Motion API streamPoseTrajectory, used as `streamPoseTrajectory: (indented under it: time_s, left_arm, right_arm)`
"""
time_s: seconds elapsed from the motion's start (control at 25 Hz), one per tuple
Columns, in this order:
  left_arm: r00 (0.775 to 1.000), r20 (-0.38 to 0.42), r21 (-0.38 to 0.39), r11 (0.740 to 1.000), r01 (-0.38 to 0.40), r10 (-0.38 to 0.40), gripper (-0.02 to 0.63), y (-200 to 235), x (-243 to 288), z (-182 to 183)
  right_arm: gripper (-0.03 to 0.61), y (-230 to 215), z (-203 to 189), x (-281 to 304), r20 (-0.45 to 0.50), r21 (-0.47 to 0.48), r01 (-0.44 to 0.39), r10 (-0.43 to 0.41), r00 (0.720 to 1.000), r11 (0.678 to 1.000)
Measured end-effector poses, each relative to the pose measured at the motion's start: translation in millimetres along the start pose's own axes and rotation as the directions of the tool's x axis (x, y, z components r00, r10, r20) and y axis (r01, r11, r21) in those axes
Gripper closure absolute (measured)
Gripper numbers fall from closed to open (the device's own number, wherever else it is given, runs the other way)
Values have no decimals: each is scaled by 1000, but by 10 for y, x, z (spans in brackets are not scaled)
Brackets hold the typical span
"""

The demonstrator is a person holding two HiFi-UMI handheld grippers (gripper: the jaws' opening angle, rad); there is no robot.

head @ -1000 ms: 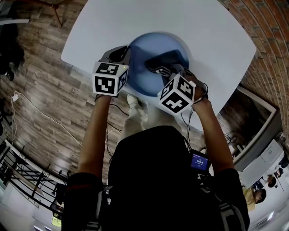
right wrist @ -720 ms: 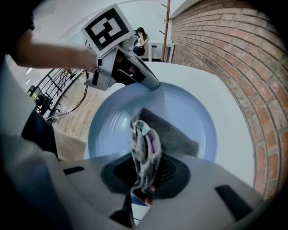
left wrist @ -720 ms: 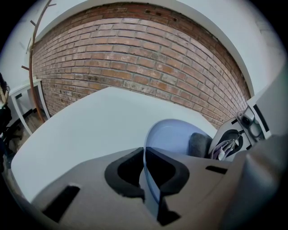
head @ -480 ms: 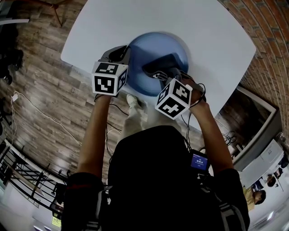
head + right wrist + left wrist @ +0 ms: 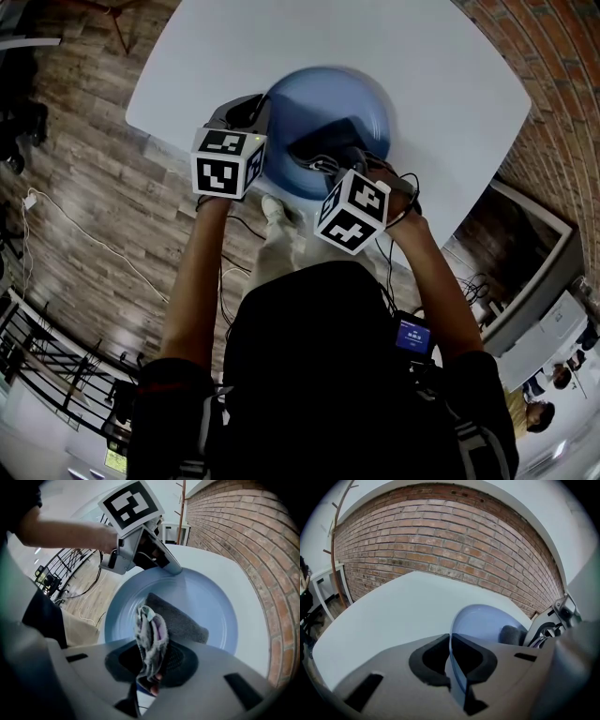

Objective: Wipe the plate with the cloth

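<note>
Left gripper (image 5: 451, 663) jaws clamped on blue plate (image 5: 483, 620) rim, likely steadying it on white bench (image 5: 281, 37); right gripper (image 5: 149, 667) jaws pinch bunched grey cloth (image 5: 150, 632) against plate for wiping

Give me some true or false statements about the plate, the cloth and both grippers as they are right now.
1. The left gripper is shut on the rim of the plate. True.
2. The right gripper is open and empty. False: it is shut on the cloth.
3. Part of the cloth lies on the plate. True.
4. The plate sits on the wooden floor. False: it sits on the white table.
</note>
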State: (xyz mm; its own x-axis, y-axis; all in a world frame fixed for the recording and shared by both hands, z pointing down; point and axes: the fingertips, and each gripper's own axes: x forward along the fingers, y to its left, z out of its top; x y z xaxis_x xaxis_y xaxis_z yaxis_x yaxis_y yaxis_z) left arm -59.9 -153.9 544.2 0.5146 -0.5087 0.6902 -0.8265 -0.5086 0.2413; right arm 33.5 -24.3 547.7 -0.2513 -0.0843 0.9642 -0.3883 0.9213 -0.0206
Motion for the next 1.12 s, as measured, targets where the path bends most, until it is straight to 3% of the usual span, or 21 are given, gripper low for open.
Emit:
streamPoseTrajectory:
  time_s: [0.68,1.12]
  left_arm:
    - [1000,6,-10,1000,-15,15,584,7,-14,-7]
    - [1000,9,-17,1000,-14,14,584,5,-7,3]
  right_arm:
    - [526,276,214,74,16,-68,-47,48,999,997]
    - [526,262,404,115,40,-58,-64,67,997,996]
